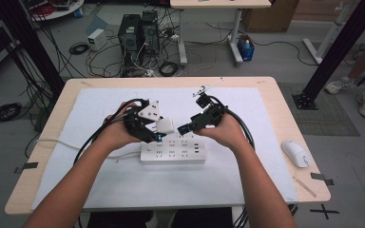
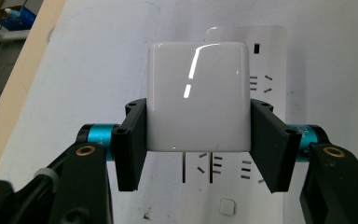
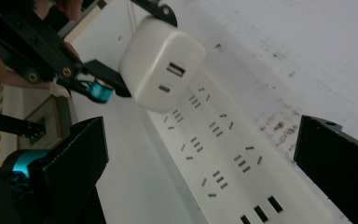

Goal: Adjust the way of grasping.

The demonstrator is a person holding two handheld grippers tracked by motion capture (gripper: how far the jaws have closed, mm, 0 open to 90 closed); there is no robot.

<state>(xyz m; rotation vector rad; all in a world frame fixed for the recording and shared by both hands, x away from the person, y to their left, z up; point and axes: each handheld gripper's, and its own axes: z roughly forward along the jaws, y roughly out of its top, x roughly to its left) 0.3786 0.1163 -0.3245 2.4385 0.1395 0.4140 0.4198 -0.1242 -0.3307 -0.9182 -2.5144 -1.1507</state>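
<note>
2 flat prongs under the white USB charger [image 2: 199,95], clamped by its sides in the left gripper [image 1: 158,127] above the power strip [image 1: 172,152] near the tabletop's middle, should drop squarely into a 2-slot socket while the right gripper [image 1: 195,124] waits wide open, empty

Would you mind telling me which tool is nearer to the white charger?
Left. The left tool is shut on the white charger, above the power strip; the right tool is open beside it, not touching.
</note>
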